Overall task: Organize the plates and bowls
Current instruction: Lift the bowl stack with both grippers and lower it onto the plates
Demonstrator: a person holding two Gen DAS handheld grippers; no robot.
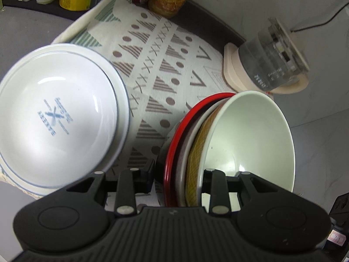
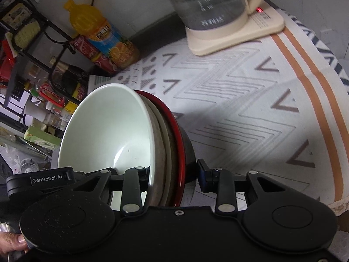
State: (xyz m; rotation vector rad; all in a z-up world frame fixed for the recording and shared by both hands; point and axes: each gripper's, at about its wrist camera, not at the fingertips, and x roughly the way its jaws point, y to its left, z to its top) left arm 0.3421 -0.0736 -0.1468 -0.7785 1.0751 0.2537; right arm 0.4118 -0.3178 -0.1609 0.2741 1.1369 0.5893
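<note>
Patterned tablecloth (image 2: 250, 100) spreads beneath your grippers. Your left gripper (image 1: 177, 175) and right gripper (image 2: 173, 173) both clamp the nested bowl stack (image 1: 246, 139), tilted on edge; its lower rims are hidden behind them. Left sits the white plate (image 1: 54, 118), partly cut off; beyond, the kettle (image 2: 209, 4).

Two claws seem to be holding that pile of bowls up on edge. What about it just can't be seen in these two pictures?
- Stack of bowls: its lower rim, in both views, is hidden behind the claw bodies.
- Left claw and right claw: where the fingers touch the stack is covered by the bowls.
- Middle bowls: only edges show, so the count is unclear.
- White plate: cut by the left view's edge.
- Kettle: top cropped, right view.
</note>
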